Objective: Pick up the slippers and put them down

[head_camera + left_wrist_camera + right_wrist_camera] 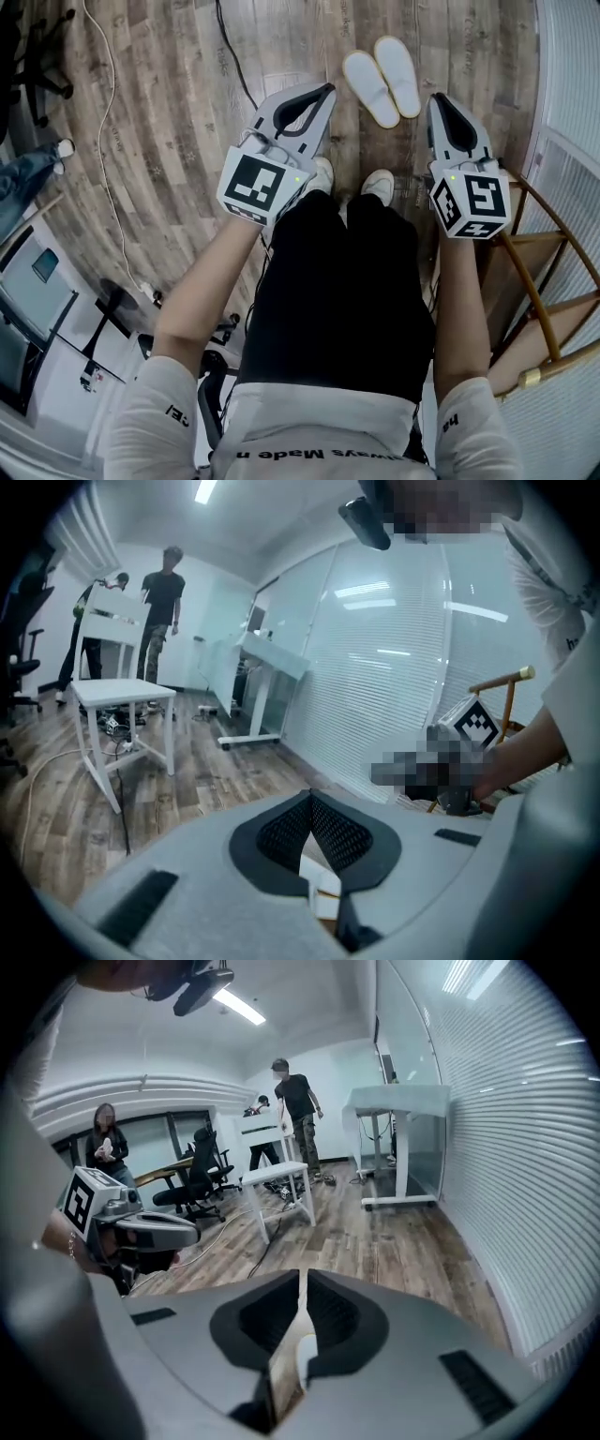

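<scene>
**Both grippers empty, slippers on the floor**

Left gripper [325, 91] is clenched on nothing. The white slippers [382, 84] lie side by side on open wood floor [178, 84], at 12 o'clock from the shoes [380, 186]. Right gripper [435, 99] is clenched and empty, with the blinds wall [567, 84] at its 3 o'clock.

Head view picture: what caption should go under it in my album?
Left gripper and right gripper, both shut and empty, held over the white slippers lying together on the wooden floor.
</scene>
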`<action>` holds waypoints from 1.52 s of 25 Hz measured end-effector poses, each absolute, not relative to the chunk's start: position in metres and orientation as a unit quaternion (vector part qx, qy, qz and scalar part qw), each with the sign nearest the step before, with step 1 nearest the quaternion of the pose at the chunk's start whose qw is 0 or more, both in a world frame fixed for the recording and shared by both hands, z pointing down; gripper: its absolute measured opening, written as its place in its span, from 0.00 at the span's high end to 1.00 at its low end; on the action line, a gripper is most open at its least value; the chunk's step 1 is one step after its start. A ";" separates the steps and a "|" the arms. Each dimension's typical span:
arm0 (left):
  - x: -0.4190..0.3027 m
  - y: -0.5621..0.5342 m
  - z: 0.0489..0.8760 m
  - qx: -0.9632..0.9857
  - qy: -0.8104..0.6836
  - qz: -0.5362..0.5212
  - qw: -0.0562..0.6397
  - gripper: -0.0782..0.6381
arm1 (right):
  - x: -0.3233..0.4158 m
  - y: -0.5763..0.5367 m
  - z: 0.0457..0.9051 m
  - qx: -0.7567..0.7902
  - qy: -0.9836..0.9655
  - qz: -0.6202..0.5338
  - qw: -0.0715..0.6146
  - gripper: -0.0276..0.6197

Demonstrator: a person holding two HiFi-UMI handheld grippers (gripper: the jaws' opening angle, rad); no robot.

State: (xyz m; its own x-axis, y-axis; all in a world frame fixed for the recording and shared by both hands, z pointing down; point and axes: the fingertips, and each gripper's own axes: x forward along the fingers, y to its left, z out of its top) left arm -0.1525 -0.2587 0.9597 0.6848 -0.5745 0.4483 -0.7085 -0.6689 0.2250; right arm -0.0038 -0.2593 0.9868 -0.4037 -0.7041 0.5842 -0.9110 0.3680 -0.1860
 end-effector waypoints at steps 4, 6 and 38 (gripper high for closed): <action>-0.151 -0.263 0.881 0.898 -0.366 0.152 0.190 0.88 | -0.008 -0.258 0.906 0.511 -0.805 0.230 0.194 0.91; -0.151 -0.265 0.838 0.898 -0.376 0.137 0.185 0.88 | -0.009 -0.257 0.863 0.514 -0.808 0.220 0.186 0.91; -0.118 -0.216 0.307 0.916 -0.385 0.021 0.112 0.88 | 0.003 -0.223 0.327 0.511 -0.850 0.081 0.100 0.92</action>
State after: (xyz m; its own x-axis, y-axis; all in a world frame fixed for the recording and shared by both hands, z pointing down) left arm -0.1181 -0.2160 0.3075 0.7031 -0.7002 0.1243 -0.7094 -0.6787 0.1900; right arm 0.0033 -0.2225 0.3270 -0.4582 -0.8524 0.2520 -0.8846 0.4651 -0.0353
